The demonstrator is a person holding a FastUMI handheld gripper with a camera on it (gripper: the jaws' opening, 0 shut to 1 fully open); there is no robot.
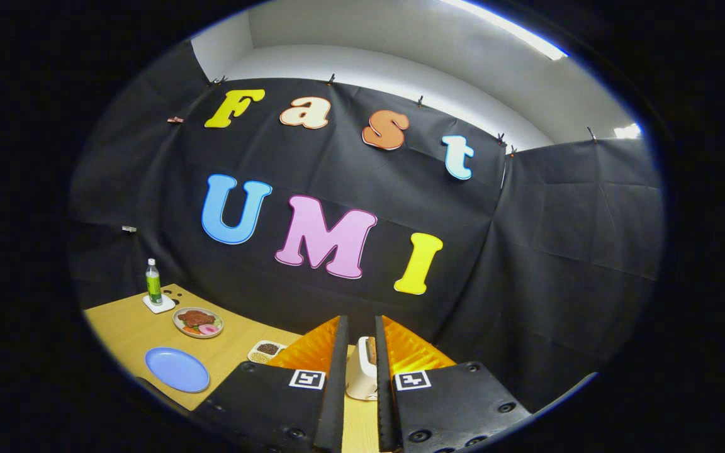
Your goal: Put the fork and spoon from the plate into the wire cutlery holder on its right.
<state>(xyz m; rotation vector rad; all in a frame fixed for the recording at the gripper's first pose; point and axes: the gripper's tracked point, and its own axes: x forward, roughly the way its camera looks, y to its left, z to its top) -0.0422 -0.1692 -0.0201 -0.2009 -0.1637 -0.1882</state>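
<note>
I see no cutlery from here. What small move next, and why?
Probably tilt the gripper down: its jaws, slightly apart, point at the wall over a small white object, and the round blue plate on the wooden table looks bare.

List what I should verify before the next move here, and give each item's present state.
1. Gripper grip: the fingers stand close with a narrow gap, and whether they hold anything is unclear. Cannot tell.
2. Cutlery on the blue plate: its face looks bare. Not ok.
3. Wire holder located: a white object sits just beyond the fingers, but what it is is unclear. Cannot tell.
4. Clutter: the food plate, small dish and bottle stand apart from the blue plate. Ok.
5. Aim: the fingers point mostly at the booth wall, not down at the table. Not ok.
</note>
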